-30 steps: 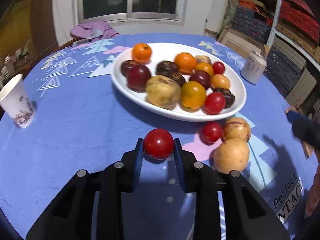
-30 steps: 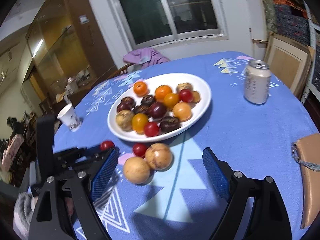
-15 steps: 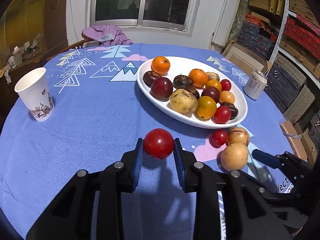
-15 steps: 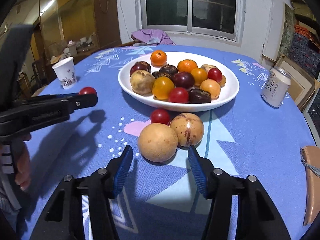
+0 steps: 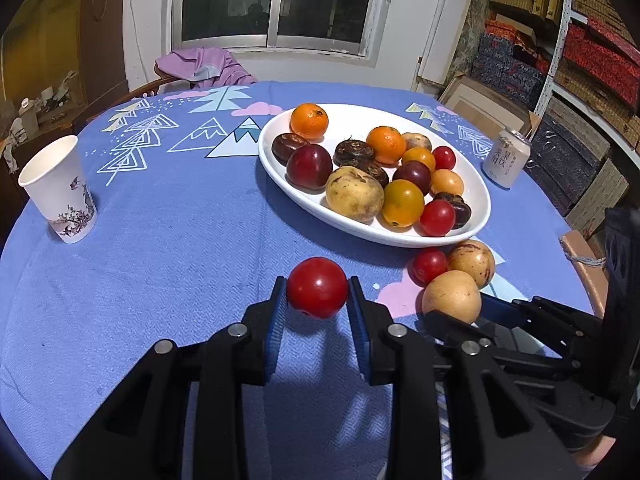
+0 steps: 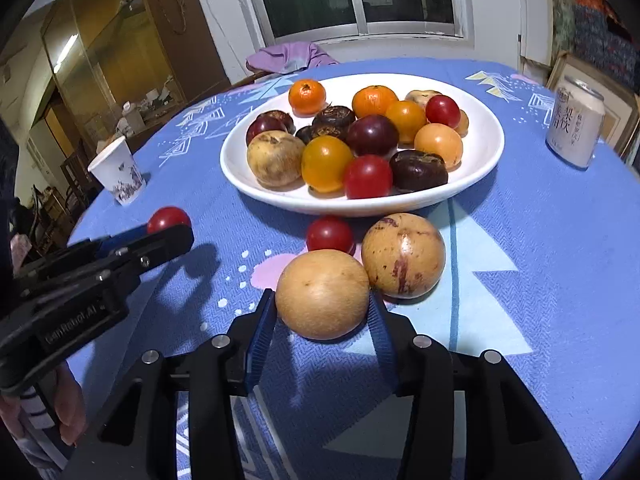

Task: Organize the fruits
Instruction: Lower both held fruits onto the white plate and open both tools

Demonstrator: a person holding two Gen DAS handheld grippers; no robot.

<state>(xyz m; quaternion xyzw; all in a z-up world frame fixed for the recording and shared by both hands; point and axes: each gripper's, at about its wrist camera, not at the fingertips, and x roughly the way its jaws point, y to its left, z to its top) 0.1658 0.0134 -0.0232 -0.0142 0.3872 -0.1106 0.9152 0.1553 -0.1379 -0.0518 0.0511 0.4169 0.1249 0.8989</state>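
Two grippers grasp fruit: left gripper clenches a tomato, right gripper's jaws have just been closing onto a tan fruit.

Cup left of plate, can right.

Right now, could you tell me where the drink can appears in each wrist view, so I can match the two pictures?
Left wrist view: the drink can stands at the right, on the cloth just beyond the white plate's right end.
Right wrist view: the drink can is at the far right edge, upper part.
Shared landmark: the white plate of fruit, left of the can in both.
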